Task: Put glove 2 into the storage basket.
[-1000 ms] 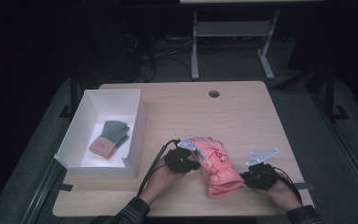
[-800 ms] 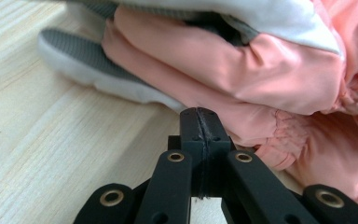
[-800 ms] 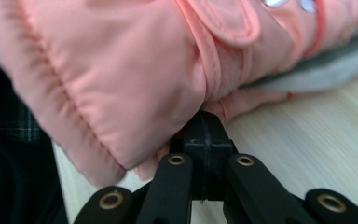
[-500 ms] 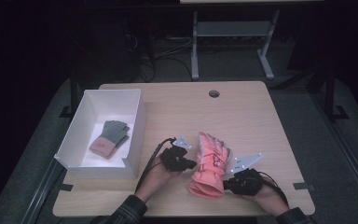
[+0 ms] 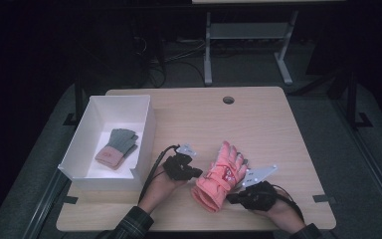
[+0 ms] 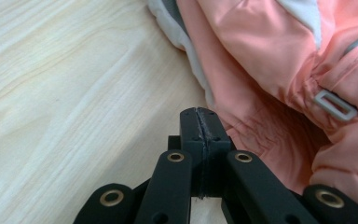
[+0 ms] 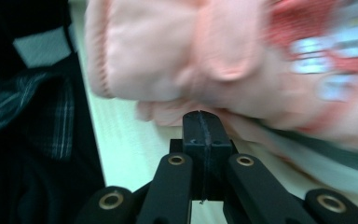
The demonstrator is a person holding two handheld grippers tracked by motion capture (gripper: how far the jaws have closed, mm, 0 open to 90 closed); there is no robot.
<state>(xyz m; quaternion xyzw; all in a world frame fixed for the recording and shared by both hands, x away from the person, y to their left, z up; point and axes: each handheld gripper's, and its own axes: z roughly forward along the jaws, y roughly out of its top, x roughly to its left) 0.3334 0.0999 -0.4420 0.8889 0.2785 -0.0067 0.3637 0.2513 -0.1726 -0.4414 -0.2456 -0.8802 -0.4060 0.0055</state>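
Padded salmon-pink ski glove [image 5: 221,177] lies on the wooden bench [image 5: 268,129]; left gripper [image 5: 197,173] & right gripper [image 5: 230,198], jaws closed w/ nothing held, flank it, probably to nudge it.

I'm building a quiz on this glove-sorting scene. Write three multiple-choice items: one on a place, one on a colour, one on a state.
1. Where does the grey glove lie?
A. Inside the white box
B. On the bare table
C. On top of the pink glove

2. What colour is the glove between the two grippers?
A. Green
B. Pink
C. Black

3. How do the jaws of the left gripper stand?
A. Wide open
B. Clamped on the box wall
C. Shut, with nothing between them

Answers:
1 A: the high view shows it on the box floor.
2 B: the pink glove lies on the table between the left gripper and the right gripper.
3 C: in the left gripper view the jaws meet beside the glove.
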